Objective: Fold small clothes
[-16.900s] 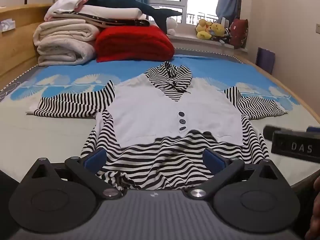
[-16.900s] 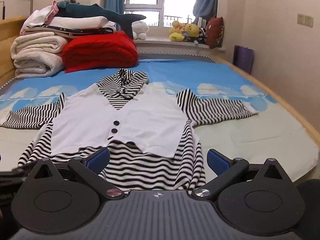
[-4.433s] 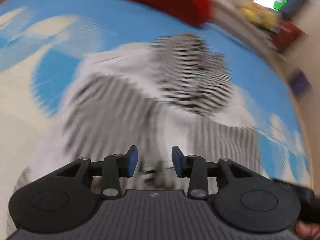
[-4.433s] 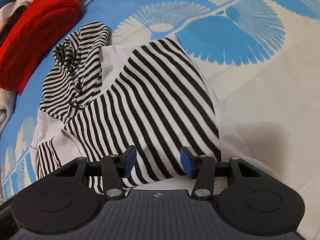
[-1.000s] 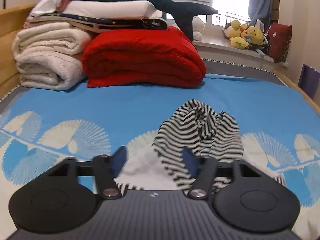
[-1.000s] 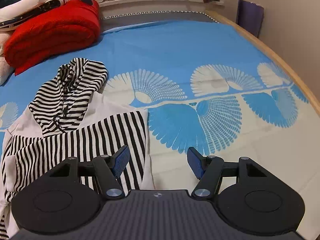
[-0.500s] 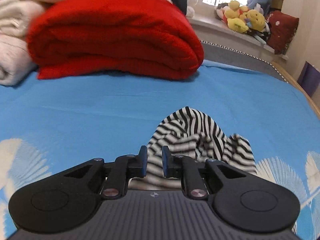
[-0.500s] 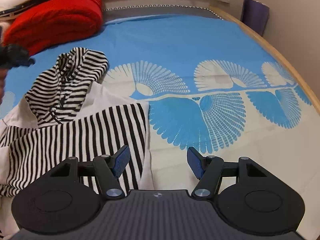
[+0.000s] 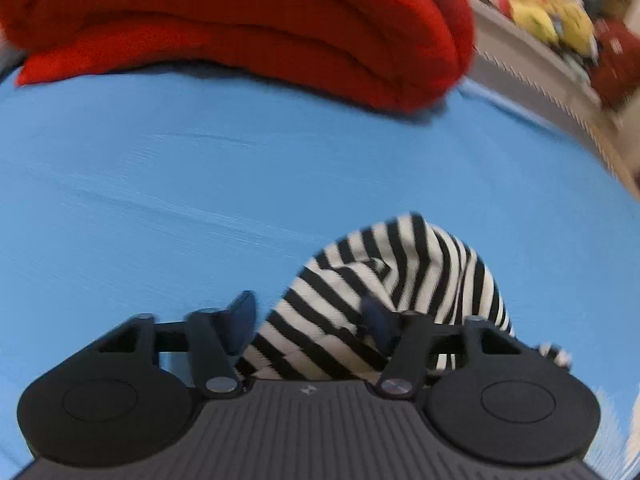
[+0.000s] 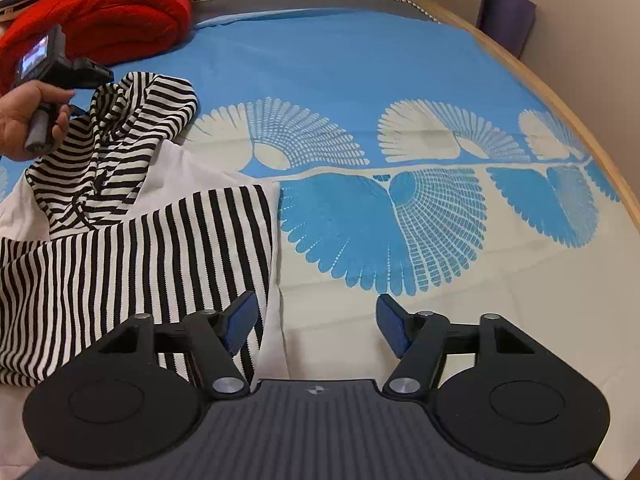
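No container shows; everything lies straight on the bed (image 10: 400, 64), whose sheet is blue at the far end with pale fan shapes nearer. The striped hooded top (image 10: 132, 248) lies at the left of the bed in the right wrist view, its black-and-white sleeves folded across a white front, and the hood (image 9: 404, 264) bunched at the far end. The left tool (image 9: 308, 322), held in a hand (image 10: 28, 120), is over that hood; its jaws have just been opening and stand partly apart with hood fabric between them, though the blur hides whether the pads press on it. The right tool (image 10: 316, 322) hovers at the garment's near right edge, jaws wide and just opening further, holding nothing; its left pad is over the striped fold, its right over bare sheet. A folded red blanket (image 9: 248, 28) sits beyond the hood, apart from it. To the right, open sheet runs to the wooden bed rim (image 10: 560, 100)
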The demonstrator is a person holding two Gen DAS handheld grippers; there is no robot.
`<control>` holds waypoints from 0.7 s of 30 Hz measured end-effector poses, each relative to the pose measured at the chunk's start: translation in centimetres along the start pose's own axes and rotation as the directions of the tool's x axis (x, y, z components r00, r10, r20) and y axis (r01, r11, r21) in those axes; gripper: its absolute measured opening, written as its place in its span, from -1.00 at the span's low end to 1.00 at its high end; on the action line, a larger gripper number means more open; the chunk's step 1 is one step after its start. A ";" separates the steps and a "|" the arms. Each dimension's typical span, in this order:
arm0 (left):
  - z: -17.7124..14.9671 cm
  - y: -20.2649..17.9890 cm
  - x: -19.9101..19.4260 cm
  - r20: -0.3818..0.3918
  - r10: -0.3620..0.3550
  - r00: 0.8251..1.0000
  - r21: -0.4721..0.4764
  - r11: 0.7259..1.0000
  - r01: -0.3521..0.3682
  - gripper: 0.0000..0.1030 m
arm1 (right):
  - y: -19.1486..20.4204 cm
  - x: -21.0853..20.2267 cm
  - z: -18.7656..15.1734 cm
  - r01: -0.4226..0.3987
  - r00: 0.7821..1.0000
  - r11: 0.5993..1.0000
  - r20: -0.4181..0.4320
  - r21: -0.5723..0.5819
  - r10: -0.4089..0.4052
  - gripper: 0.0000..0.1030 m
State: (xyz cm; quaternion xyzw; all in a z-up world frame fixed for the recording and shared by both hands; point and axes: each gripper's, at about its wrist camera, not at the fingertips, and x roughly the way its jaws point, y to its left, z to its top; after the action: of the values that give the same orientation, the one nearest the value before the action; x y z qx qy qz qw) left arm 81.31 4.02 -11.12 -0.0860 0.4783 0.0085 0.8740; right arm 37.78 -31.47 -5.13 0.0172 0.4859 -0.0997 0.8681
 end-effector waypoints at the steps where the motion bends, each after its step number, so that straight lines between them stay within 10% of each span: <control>1: 0.1 -0.4 -0.1 0.000 -0.009 1.000 0.045 0.999 0.009 -0.78 | -0.1 0.1 0.1 -0.004 1.000 1.000 -0.003 0.010 0.004 0.40; 8: -2.2 -1.2 -8.8 0.131 -0.146 0.981 0.254 0.961 0.109 -0.98 | 0.0 -0.3 0.4 -0.043 0.999 0.999 -0.004 0.030 0.043 0.38; 13: -10.7 -0.3 -20.9 0.184 -0.359 0.915 0.429 0.867 0.254 -0.98 | -0.8 -1.7 1.1 -0.048 0.998 0.997 0.040 0.068 0.045 0.35; 18: -24.4 3.1 -33.4 0.002 -0.514 0.858 0.588 0.694 0.415 -0.98 | -2.2 -3.2 1.5 -0.091 0.993 0.983 0.088 0.158 0.077 -0.05; 21: -29.5 6.3 -37.7 -0.158 -0.504 0.849 0.542 0.675 0.501 -0.92 | -3.0 -4.2 1.7 -0.119 0.987 0.969 0.128 0.218 0.092 -0.14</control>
State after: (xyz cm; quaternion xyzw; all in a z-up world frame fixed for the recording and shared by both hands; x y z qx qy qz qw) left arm 35.60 8.12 3.98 0.0483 0.4145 -0.3733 0.8286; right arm 36.51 -34.00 -0.50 0.1352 0.4183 -0.1085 0.8916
